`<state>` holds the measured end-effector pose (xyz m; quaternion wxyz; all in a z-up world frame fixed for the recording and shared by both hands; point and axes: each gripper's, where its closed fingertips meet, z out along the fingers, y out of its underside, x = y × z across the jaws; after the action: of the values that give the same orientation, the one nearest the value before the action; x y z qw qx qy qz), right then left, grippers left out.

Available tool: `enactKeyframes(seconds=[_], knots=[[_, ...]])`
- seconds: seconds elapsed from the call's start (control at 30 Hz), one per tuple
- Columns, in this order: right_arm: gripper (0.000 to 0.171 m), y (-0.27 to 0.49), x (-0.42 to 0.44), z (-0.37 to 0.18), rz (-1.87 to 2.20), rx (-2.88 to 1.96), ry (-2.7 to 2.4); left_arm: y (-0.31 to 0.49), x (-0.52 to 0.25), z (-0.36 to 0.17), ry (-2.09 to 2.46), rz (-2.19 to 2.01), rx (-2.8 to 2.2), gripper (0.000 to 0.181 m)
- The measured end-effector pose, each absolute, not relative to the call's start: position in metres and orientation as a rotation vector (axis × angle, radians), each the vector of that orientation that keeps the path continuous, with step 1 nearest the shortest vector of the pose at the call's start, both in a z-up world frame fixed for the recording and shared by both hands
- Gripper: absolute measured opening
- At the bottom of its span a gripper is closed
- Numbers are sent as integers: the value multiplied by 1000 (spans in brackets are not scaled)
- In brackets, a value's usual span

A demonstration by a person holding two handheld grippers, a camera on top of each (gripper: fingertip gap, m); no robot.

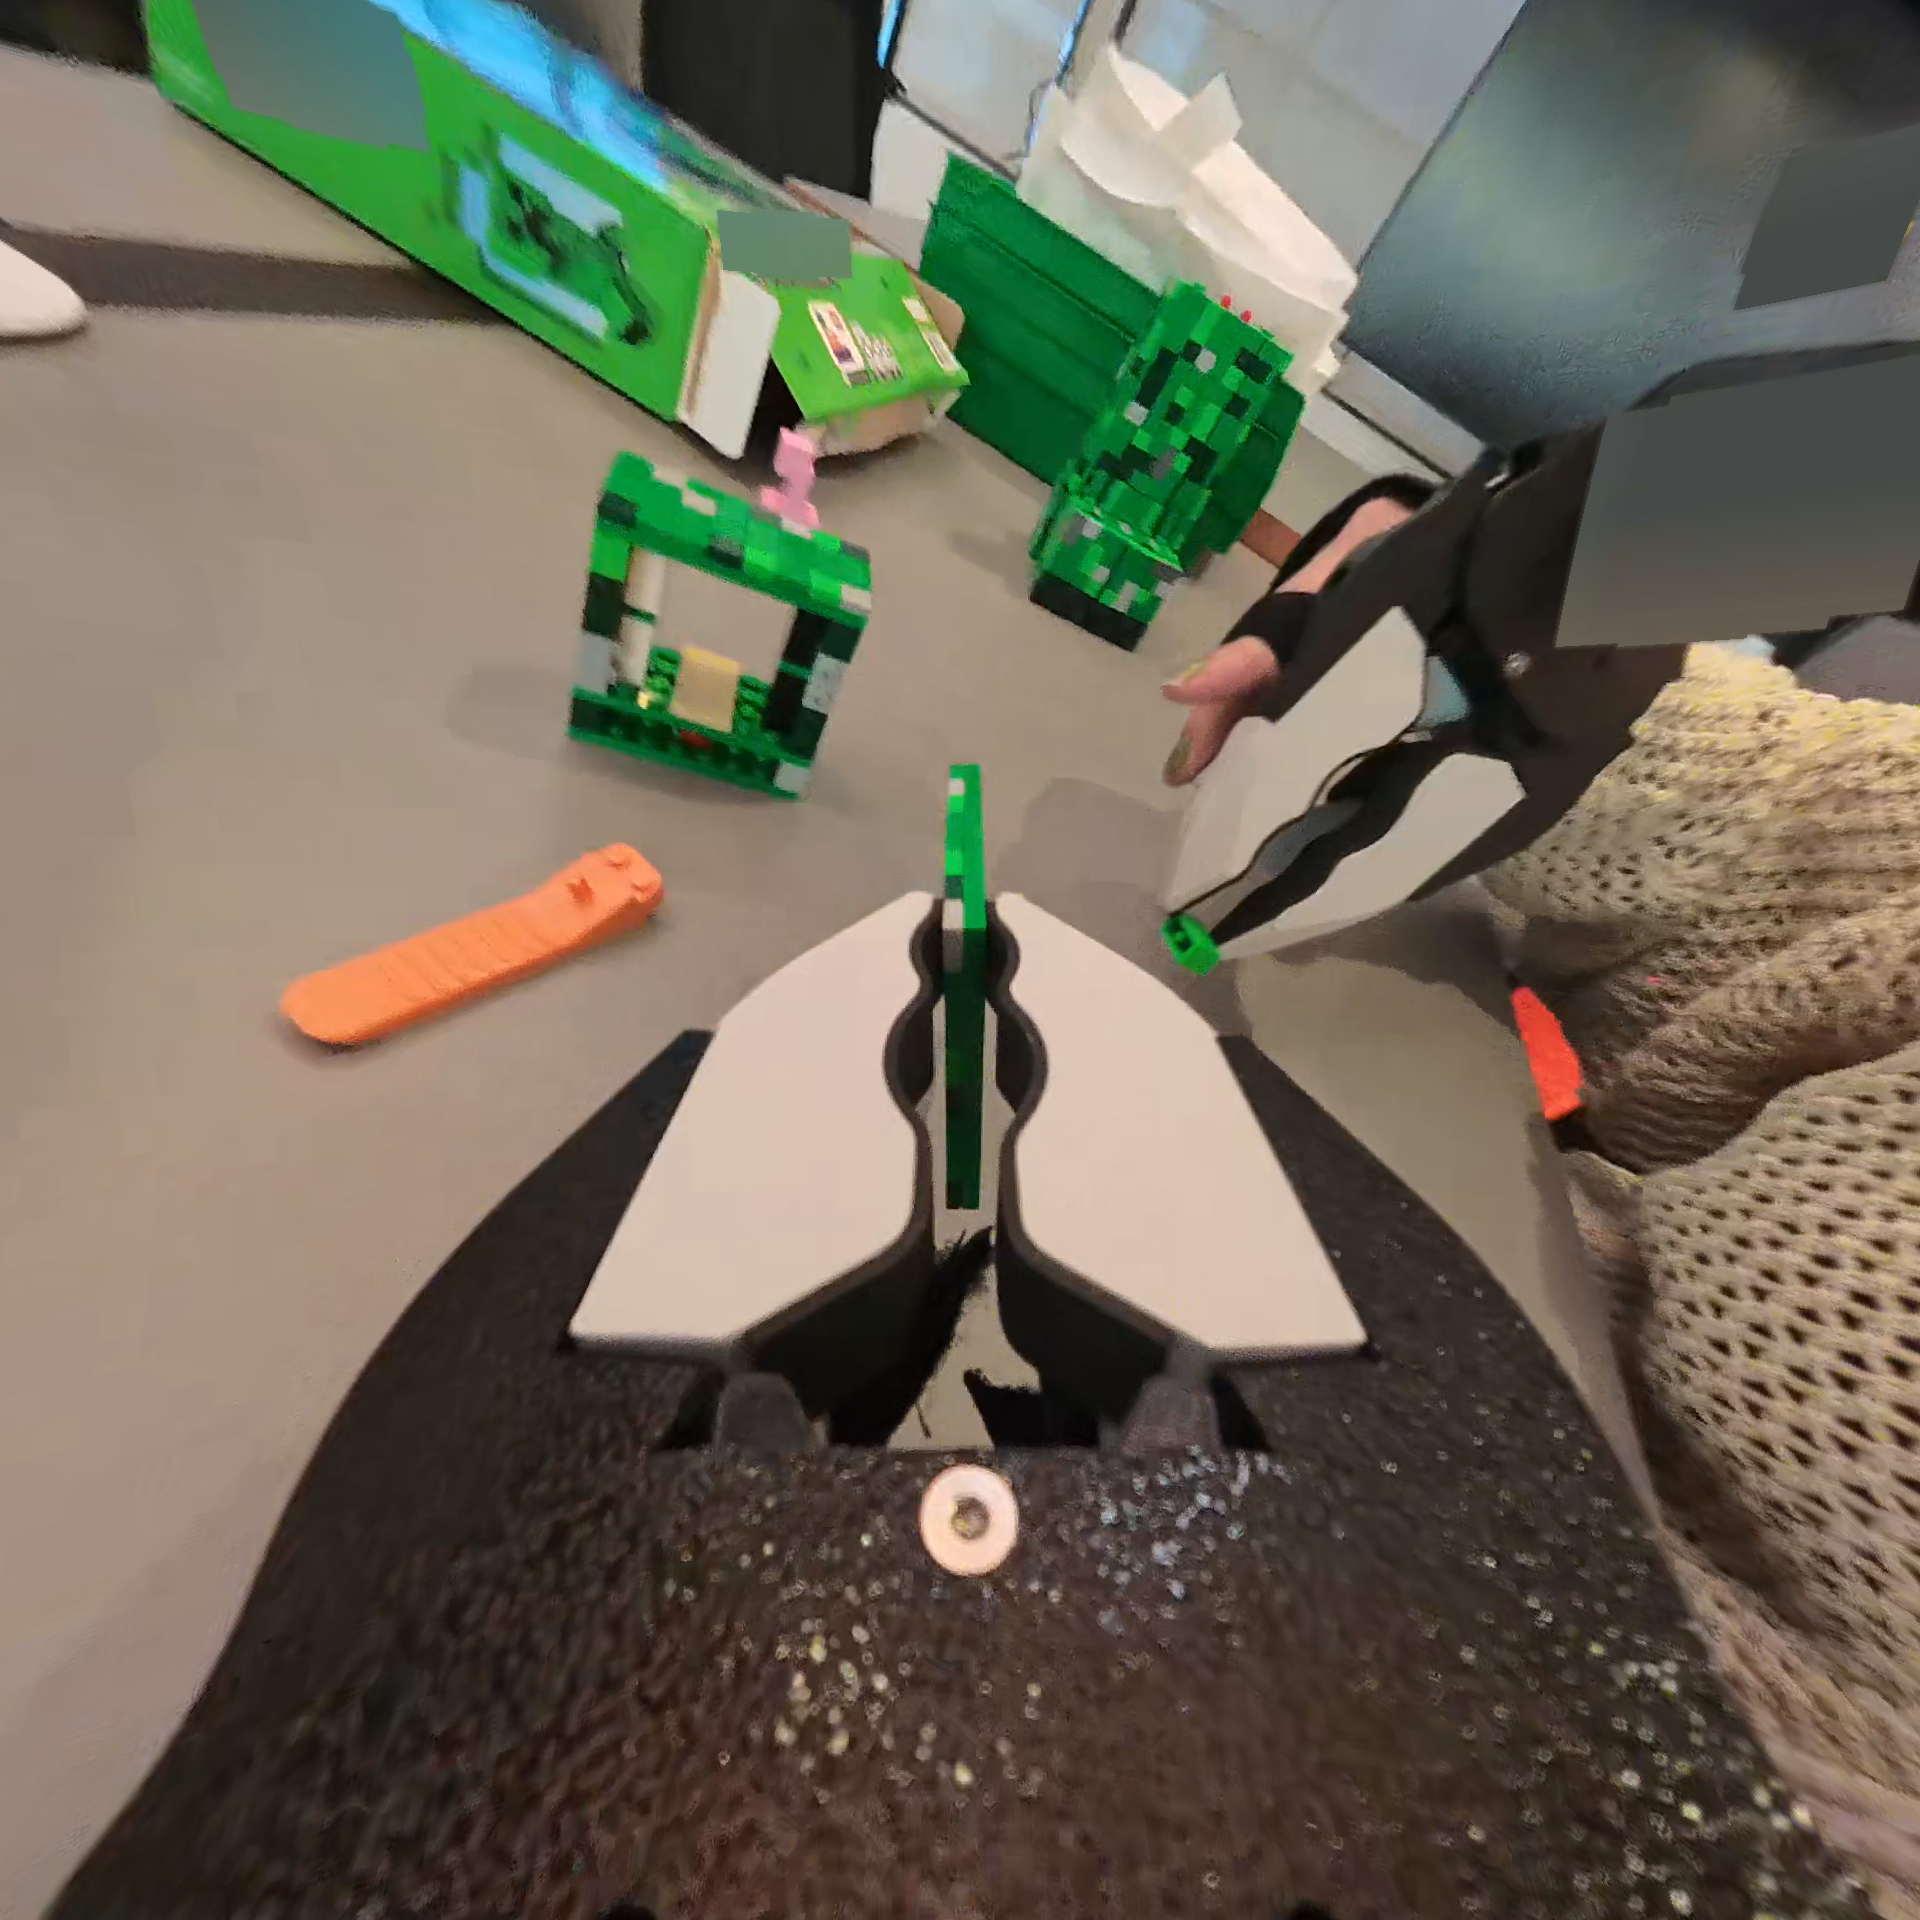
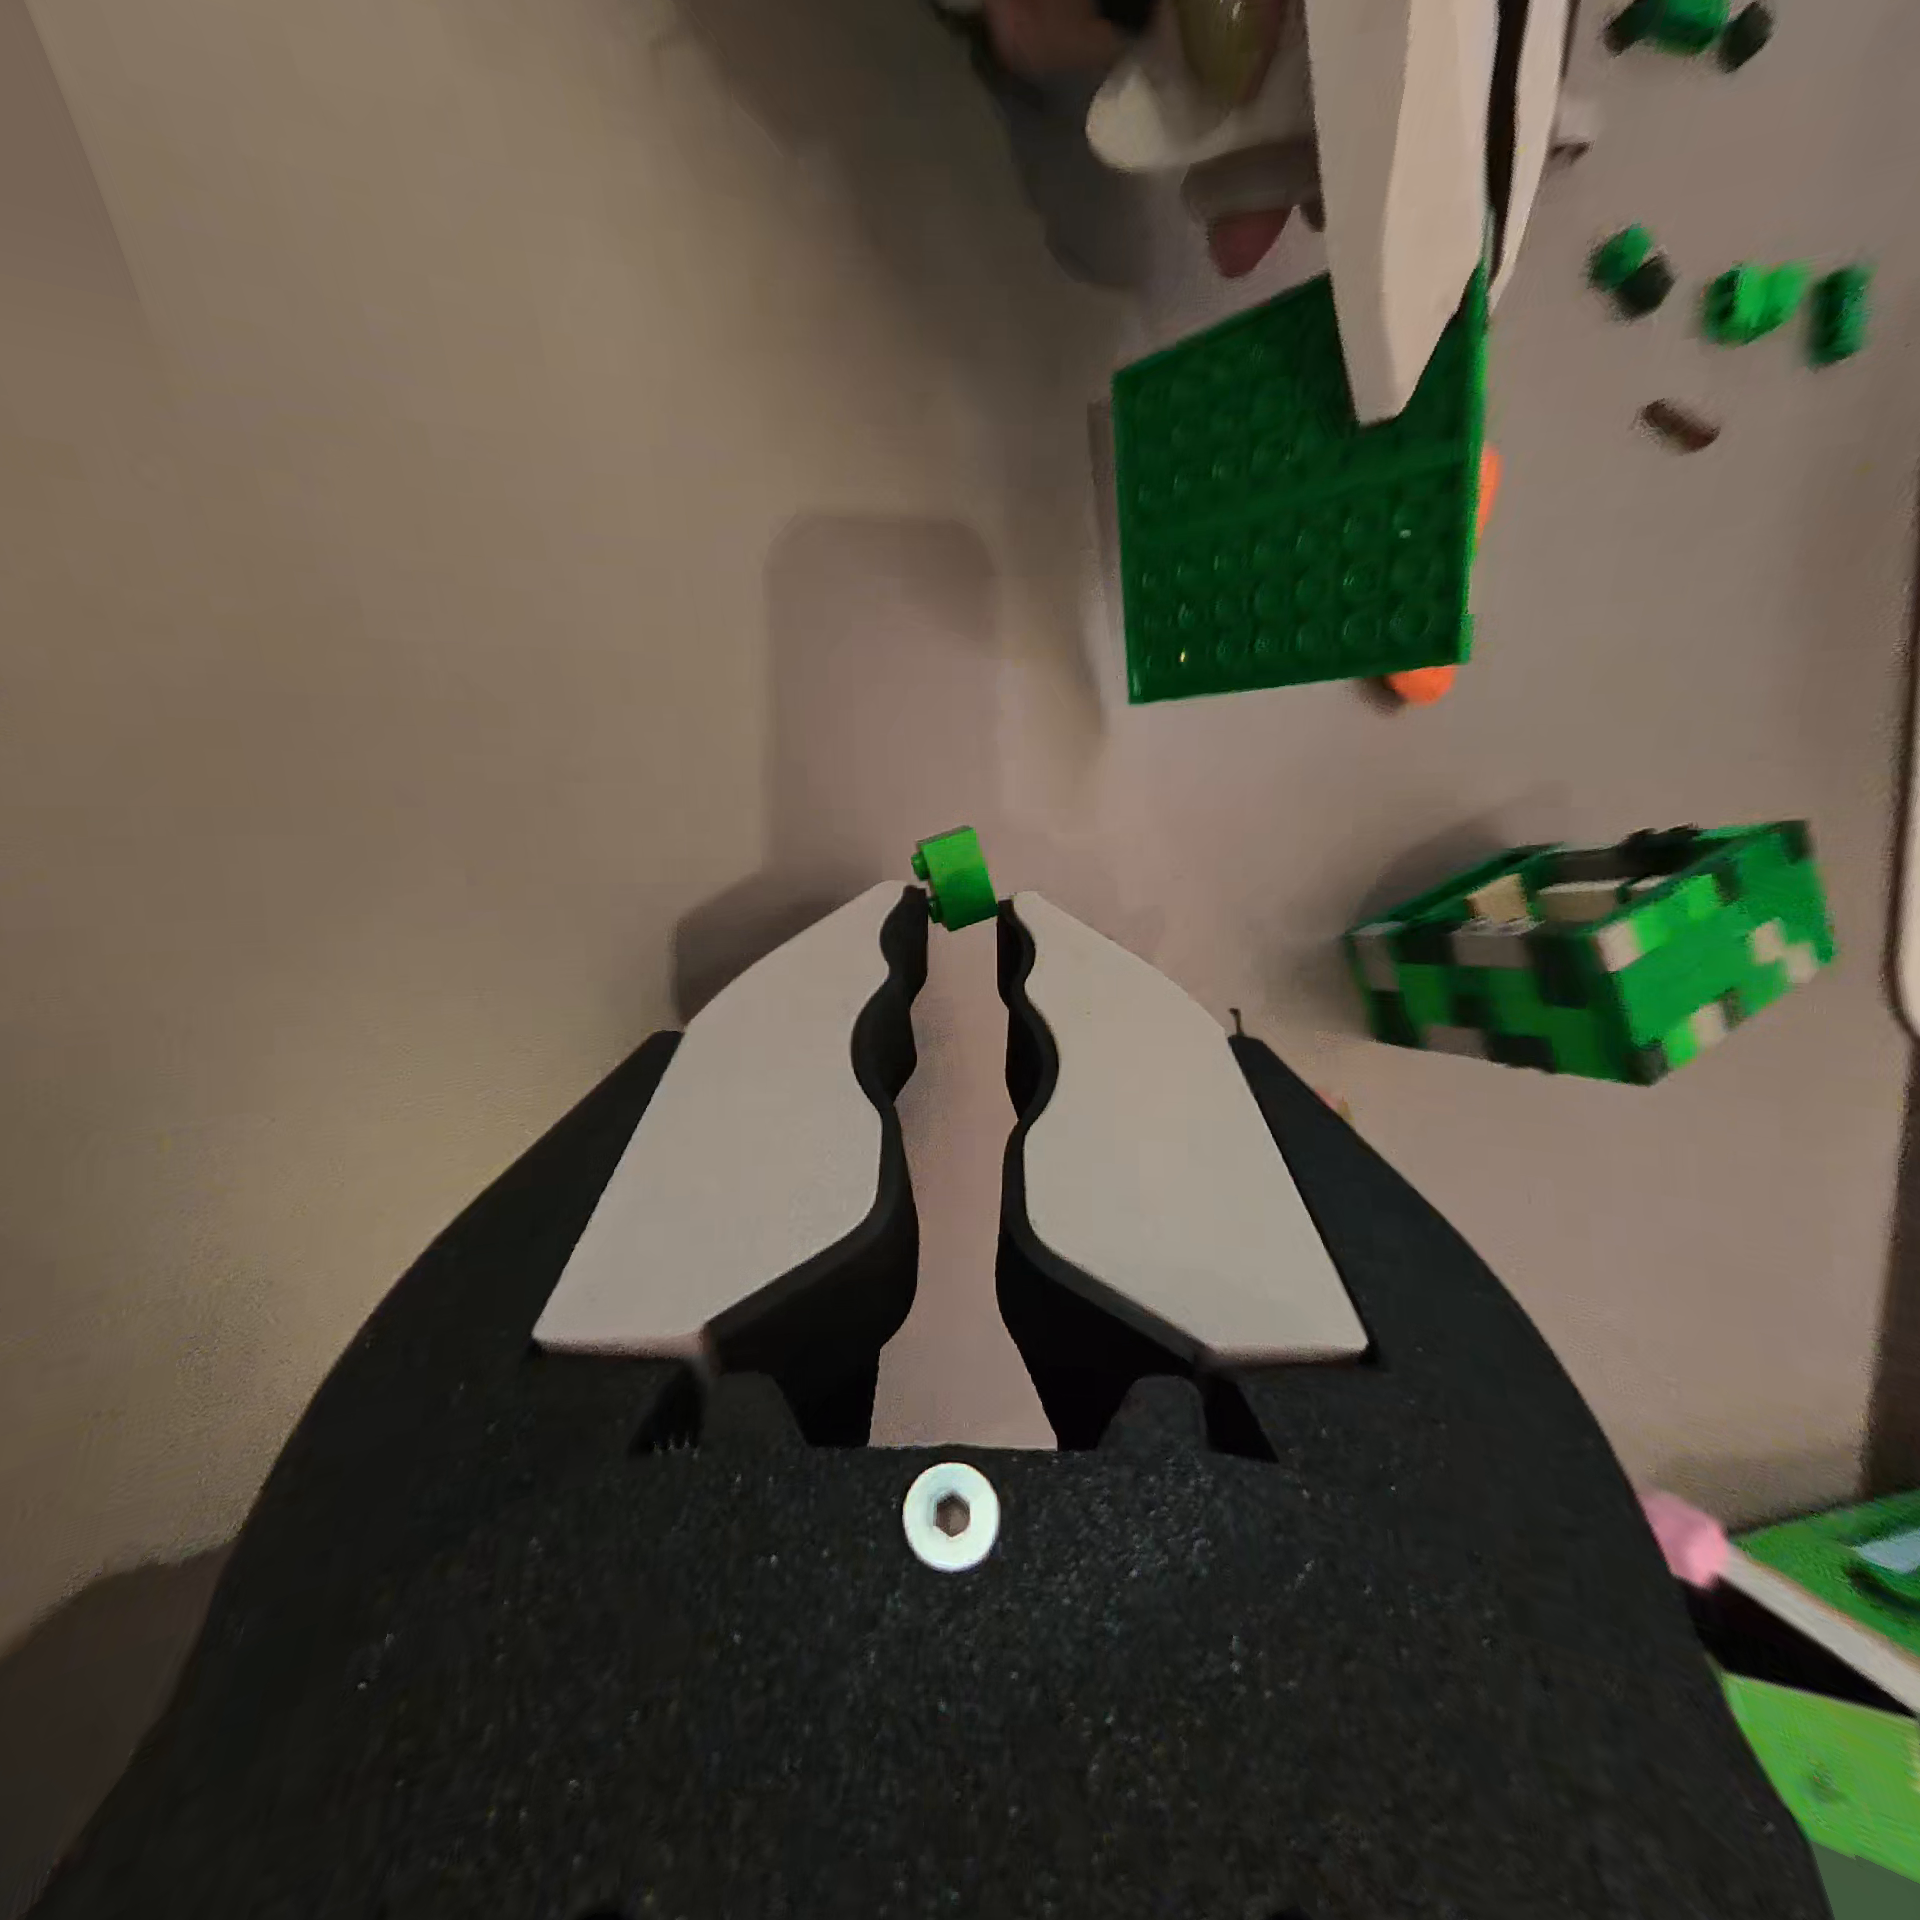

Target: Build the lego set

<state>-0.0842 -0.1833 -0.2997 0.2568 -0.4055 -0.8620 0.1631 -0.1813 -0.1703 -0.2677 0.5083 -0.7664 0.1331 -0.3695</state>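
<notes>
My left gripper (image 1: 964, 909) is shut on a flat green plate (image 1: 963, 997), held on edge above the table. The same plate (image 2: 1288, 520) shows studs-up in the right wrist view, with the left gripper's fingers (image 2: 1392, 260) on it. My right gripper (image 2: 961, 904) is shut on a small green brick (image 2: 956, 878) at its fingertips. In the left wrist view that brick (image 1: 1190, 943) and right gripper (image 1: 1210, 935) sit just right of the plate. A hollow green square frame build (image 1: 717, 623) stands on the table beyond; it shows in the right wrist view (image 2: 1590, 945) too.
An orange brick separator (image 1: 473, 945) lies left of the plate. A green blocky figure (image 1: 1164, 457) and the open green set box (image 1: 468, 197) stand at the back. Several loose green bricks (image 2: 1745, 301) lie far right. A knitted sleeve (image 1: 1714, 1143) fills the right edge. The gap from one gripper's tips to the other's is roughly 11 cm. From the left gripper's tips to the orange brick separator (image 1: 473, 945) is close to 9 cm.
</notes>
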Motion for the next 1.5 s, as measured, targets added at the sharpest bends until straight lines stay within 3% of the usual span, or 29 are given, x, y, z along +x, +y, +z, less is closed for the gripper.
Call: enactKeyframes(seconds=[0.37,0.5,0.67,0.83,0.97,1.07,1.1,1.2,1.3,1.5], knots=[[14,-179,-75,-329,318,-1103,-2433,-178,-168,-274,462,-864,-1881,6],[38,-172,-83,-307,354,-1127,-2355,-181,-166,-273,526,-822,-1879,6],[37,-182,-127,-266,557,-1068,-2140,-188,-158,-270,672,-713,-1846,6],[37,-169,-142,-278,414,-1067,-2174,-189,-153,-261,718,-651,-1739,6],[36,-173,-144,-283,702,-1258,-2129,-193,-154,-234,645,-745,-1581,6],[13,-186,-145,-277,919,-1252,-2120,-193,-157,-228,621,-774,-1541,6],[12,-185,-145,-276,918,-1234,-2131,-194,-158,-228,620,-786,-1538,6],[7,-176,-146,-273,778,-1159,-2191,-192,-159,-230,613,-786,-1557,14],[7,-162,-146,-272,477,-1022,-2325,-188,-164,-232,627,-702,-1584,42],[7,-145,-140,-280,-174,-707,-2660,-189,-157,-245,857,-264,-1584,35]])
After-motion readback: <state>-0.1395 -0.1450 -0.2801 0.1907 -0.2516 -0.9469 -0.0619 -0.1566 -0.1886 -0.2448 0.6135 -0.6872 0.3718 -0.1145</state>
